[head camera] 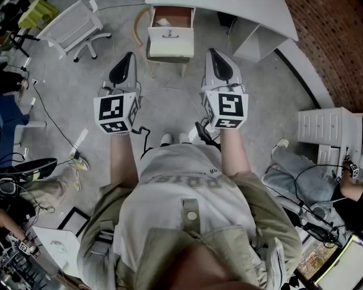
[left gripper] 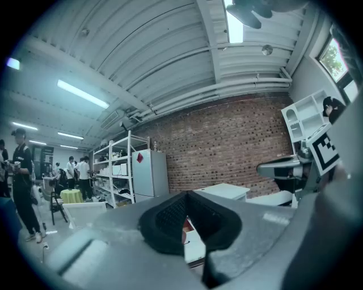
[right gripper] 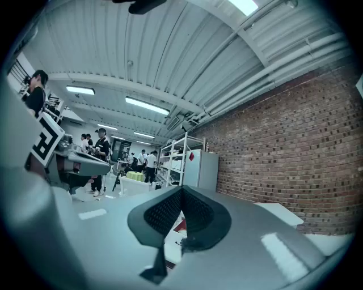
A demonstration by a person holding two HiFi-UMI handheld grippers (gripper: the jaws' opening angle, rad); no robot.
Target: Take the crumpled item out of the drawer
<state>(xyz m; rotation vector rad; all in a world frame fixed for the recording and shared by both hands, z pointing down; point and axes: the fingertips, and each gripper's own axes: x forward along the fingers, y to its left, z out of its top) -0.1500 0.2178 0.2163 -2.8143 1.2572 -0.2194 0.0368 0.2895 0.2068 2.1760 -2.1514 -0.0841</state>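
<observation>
Grippers: your left grey gripper [head camera: 126, 61] and right grey gripper [head camera: 215, 58] both closed, empty | white crumpled item [head camera: 163, 22] sits in open brown drawer [head camera: 180, 16], well ahead | risk: arriving closed, you'd shove it deeper.

Even overhead strip lights [left gripper: 82, 93]; cool cast; fisheye edges; left claw [left gripper: 186, 204] blurred.

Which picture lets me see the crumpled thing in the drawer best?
The head view. It looks down into the open drawer, where the crumpled item lies as a small white lump. Both gripper views show only a sliver of the drawer between their jaws, and the item cannot be made out there.
</observation>
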